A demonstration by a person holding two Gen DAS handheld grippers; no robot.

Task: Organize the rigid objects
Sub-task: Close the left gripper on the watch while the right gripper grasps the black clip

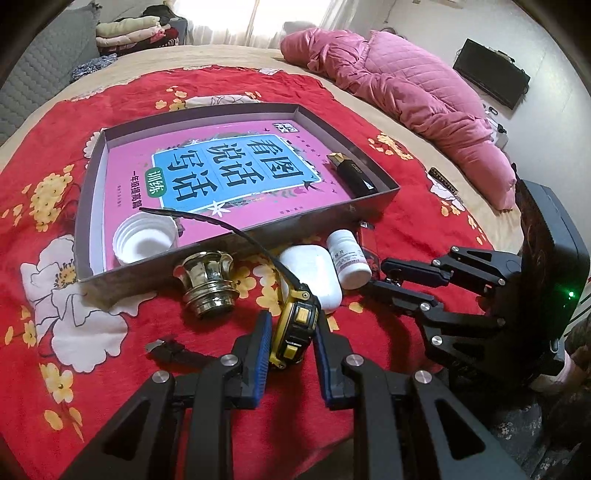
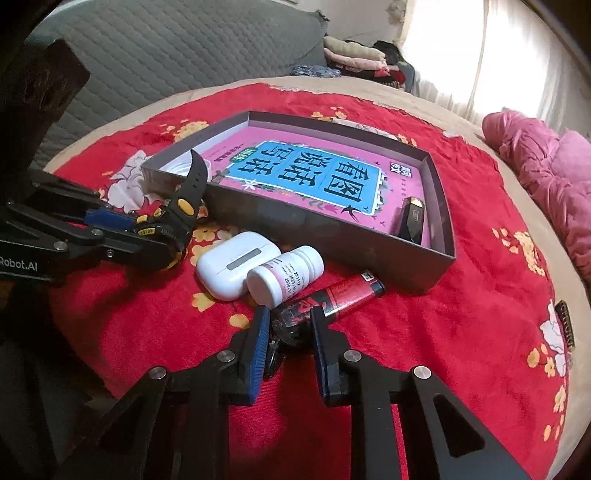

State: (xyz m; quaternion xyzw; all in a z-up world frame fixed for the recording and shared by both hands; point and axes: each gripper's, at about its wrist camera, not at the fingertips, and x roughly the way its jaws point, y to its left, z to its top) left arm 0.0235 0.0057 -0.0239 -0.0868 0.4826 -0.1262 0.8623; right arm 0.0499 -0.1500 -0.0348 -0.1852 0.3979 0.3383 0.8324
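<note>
My left gripper (image 1: 291, 332) is shut on a yellow and black watch (image 1: 295, 328), its strap curving up over the box edge; it also shows in the right wrist view (image 2: 177, 218). My right gripper (image 2: 286, 325) is shut on a red and black lighter (image 2: 332, 295) lying on the red cloth. A grey shallow box (image 1: 384, 199) holds a pink book (image 1: 229, 166), a white cap (image 1: 144, 240) and a black and gold lighter (image 1: 351, 170). A white earbud case (image 2: 232, 264) and a white pill bottle (image 2: 284, 278) lie in front of the box.
A brass knob (image 1: 208, 284) stands by the box's near left corner. A small black piece (image 1: 170, 349) lies left of my left gripper. A pink quilt (image 1: 406, 96) lies at the far right of the bed. Folded clothes (image 1: 129, 33) are stacked at the back.
</note>
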